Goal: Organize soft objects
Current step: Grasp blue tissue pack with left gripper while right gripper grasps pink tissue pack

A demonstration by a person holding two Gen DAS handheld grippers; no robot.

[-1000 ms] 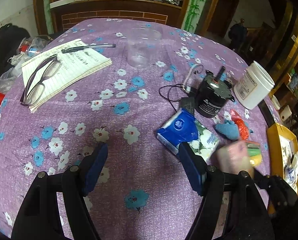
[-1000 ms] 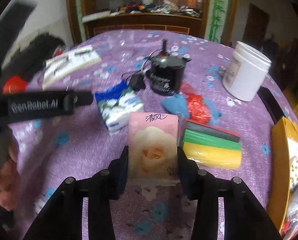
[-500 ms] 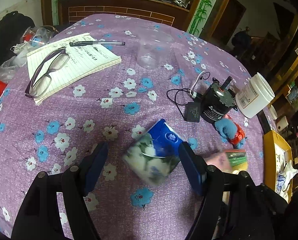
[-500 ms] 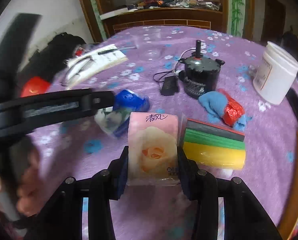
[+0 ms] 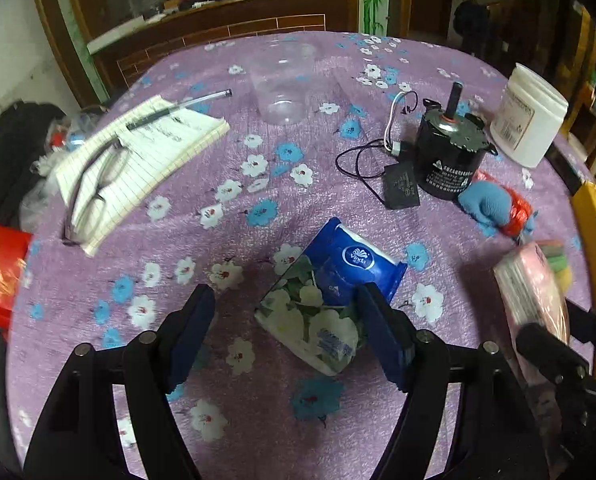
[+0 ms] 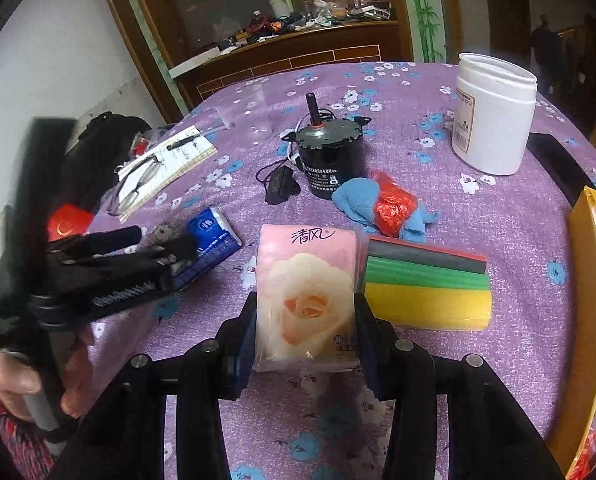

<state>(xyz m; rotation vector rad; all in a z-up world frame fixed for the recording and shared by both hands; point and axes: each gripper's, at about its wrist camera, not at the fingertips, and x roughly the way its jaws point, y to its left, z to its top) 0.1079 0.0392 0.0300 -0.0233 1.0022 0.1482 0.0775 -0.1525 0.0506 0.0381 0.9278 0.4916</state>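
Holding the pink tissue pack [image 6: 307, 300] pinched in your right gripper [image 6: 304, 330] above the worktop [image 6: 518, 232] — left gripper [image 5: 288, 334] fingers opening around the blue tissue pack [image 5: 332, 296], not yet gripped; sponge stack [image 6: 426, 284] and blue cloth [image 6: 358, 200] remain unsorted.

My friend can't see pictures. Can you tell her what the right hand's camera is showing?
The right gripper squeezes a pink tissue pack with a rose on it, above a purple flowered tablecloth. Beside it lie stacked sponges, with a black motor and white jar farther back.
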